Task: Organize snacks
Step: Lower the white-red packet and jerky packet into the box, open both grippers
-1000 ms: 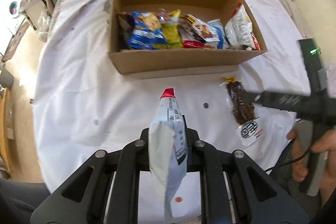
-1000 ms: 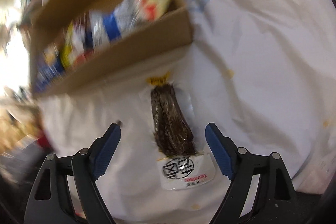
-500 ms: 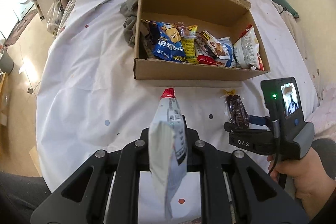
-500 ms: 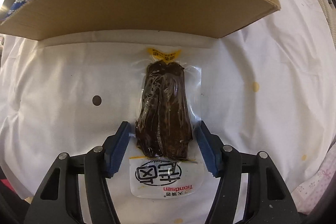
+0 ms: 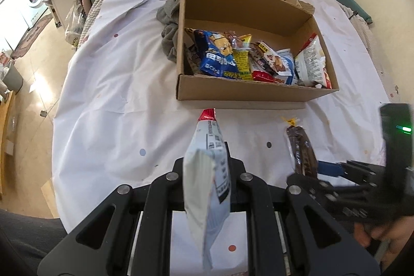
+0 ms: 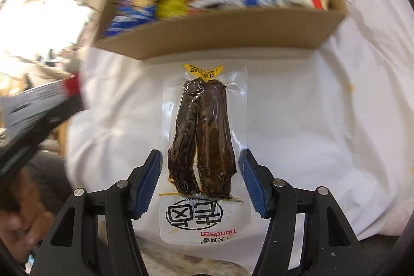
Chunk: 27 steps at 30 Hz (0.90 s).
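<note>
Box (image 5: 248,92) upper-center is mostly filled; left gripper (image 5: 207,172) is clamped on a white pack (image 5: 207,180), right gripper (image 6: 201,177) pinches the edges of a brown pack (image 6: 201,136) at center frame — two left to drop in.

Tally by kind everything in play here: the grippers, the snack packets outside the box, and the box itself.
Grippers: 2, the left gripper and the right gripper
Snack packets outside the box: 2, the white packet and the vacuum-packed brown snack
Cardboard box: 1
Total: 5
</note>
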### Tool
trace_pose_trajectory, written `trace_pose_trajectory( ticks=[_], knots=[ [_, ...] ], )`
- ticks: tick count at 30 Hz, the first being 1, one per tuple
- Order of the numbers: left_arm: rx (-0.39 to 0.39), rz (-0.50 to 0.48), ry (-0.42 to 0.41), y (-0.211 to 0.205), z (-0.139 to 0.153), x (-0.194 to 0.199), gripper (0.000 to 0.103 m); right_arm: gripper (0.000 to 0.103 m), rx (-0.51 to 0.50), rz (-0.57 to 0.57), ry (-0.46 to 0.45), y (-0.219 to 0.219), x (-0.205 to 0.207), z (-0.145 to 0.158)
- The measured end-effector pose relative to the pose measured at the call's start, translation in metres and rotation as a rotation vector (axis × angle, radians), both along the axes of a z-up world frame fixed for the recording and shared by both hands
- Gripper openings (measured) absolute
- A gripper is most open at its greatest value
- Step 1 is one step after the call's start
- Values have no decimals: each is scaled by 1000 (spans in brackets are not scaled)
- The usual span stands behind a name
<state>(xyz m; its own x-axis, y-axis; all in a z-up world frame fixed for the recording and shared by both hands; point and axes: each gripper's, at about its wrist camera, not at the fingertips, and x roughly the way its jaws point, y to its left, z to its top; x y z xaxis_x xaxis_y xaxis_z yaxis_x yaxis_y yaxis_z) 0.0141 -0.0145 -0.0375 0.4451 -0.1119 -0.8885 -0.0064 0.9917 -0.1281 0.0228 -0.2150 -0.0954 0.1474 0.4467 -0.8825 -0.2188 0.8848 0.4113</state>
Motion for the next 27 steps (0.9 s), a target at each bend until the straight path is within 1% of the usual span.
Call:
trace_pose_trajectory(
  ticks=[3, 5, 8, 11, 13, 16, 19, 21, 27],
  knots=[
    [25, 2, -21, 1, 6, 1, 12, 64, 88, 26, -66, -1, -4, 24],
    [30, 1, -41, 2, 14, 4, 12, 64, 157, 26, -137, -5, -3, 45],
    [41, 6, -78, 4, 28, 10, 12, 64, 236, 7, -240, -11, 0, 67],
    [49, 4, -115, 6, 42, 18, 12, 64, 280, -29, -321, -12, 8, 85],
    [62, -5, -134, 5, 50, 25, 12, 64, 297, -60, -357, -18, 17, 92],
    [89, -27, -166, 3, 60, 38, 12, 64, 315, -104, -380, -25, 31, 95],
    [100, -41, -185, 1, 67, 52, 12, 64, 296, -121, -403, -30, 46, 96],
    [102, -48, -198, 0, 70, 63, 12, 64, 289, -133, -412, -40, 56, 103],
    [99, -71, -243, -8, 75, 97, 12, 64, 255, -167, -419, -53, 84, 97]
  ],
)
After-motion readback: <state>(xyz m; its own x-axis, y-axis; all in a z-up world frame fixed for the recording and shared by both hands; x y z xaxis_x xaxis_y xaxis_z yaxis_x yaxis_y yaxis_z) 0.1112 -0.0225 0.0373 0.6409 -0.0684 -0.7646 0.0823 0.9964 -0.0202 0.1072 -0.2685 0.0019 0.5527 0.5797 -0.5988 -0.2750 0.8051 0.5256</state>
